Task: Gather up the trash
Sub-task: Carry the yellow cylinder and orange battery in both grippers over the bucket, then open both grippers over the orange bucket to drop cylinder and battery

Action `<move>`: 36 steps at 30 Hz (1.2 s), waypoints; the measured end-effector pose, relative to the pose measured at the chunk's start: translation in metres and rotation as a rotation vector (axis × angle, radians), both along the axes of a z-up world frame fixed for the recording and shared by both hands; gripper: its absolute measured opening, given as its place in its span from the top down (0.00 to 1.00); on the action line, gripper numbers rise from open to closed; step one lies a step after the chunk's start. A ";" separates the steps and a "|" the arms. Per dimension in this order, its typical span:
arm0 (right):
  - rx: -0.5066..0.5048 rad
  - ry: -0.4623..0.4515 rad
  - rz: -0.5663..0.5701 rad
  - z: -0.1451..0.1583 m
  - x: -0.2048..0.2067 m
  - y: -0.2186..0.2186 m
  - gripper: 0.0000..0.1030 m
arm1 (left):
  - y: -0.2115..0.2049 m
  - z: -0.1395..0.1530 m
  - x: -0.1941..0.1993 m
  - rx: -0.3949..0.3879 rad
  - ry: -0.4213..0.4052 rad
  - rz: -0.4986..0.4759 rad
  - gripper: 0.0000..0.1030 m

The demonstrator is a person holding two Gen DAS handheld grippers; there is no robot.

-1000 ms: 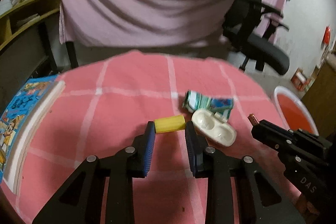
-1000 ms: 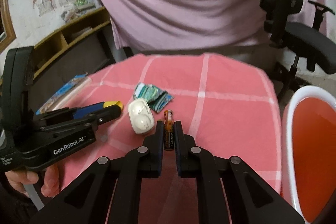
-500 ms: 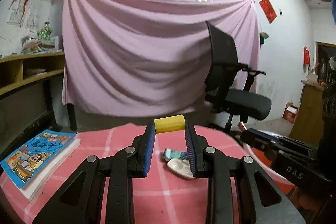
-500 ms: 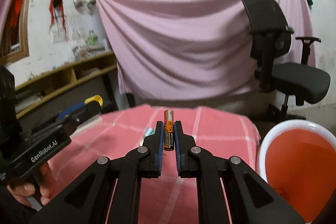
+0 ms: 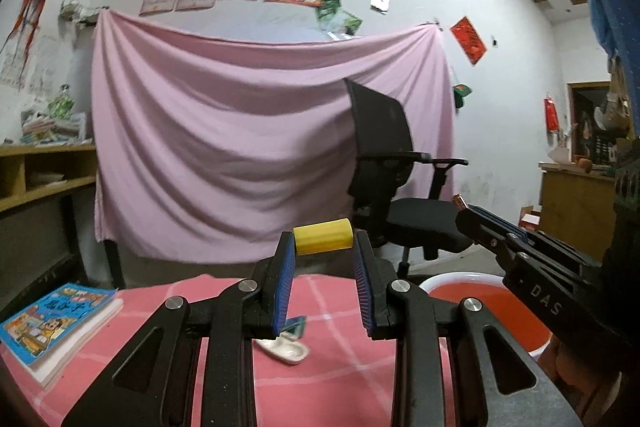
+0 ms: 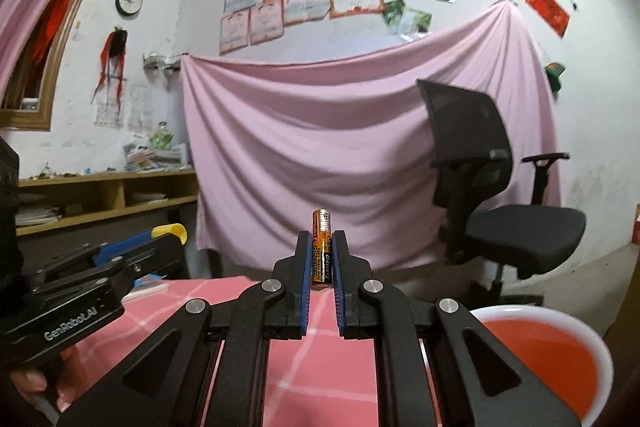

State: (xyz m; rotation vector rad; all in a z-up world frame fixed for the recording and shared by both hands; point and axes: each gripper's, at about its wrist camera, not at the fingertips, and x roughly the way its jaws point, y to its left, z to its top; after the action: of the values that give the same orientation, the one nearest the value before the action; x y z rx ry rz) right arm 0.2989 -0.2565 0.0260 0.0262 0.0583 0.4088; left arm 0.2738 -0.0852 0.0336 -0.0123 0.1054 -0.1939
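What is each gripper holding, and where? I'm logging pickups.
The left gripper clamps a yellow cylinder by its two ends. The right gripper pinches a battery by its lower sides, top poking up.

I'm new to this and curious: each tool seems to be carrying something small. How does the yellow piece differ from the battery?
The yellow tube is plain yellow; the battery is orange and black with printed lettering. The tube lies crosswise between the left gripper fingers; the battery stands upright in the right gripper. The tube looks stubbier, the battery slimmer, so the left fingers stand wider apart. Both are pinched at the fingertips, lifted above the pink table.
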 end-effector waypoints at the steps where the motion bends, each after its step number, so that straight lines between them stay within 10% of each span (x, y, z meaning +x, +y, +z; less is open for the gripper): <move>1: 0.004 -0.001 -0.009 0.000 0.000 -0.004 0.92 | -0.005 0.000 0.001 0.007 -0.005 -0.008 0.76; 15: 0.092 0.098 -0.173 -0.013 0.014 -0.083 0.92 | -0.087 -0.004 0.035 0.066 0.076 -0.153 0.76; 36: 0.242 0.423 -0.277 -0.053 0.041 -0.170 0.92 | -0.171 -0.041 0.106 0.095 0.468 -0.270 0.76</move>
State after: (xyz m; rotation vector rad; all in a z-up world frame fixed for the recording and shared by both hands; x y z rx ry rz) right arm 0.3399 -0.4265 -0.0267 0.3564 0.4176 0.1252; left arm 0.3795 -0.2558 -0.0070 0.0521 0.5845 -0.4542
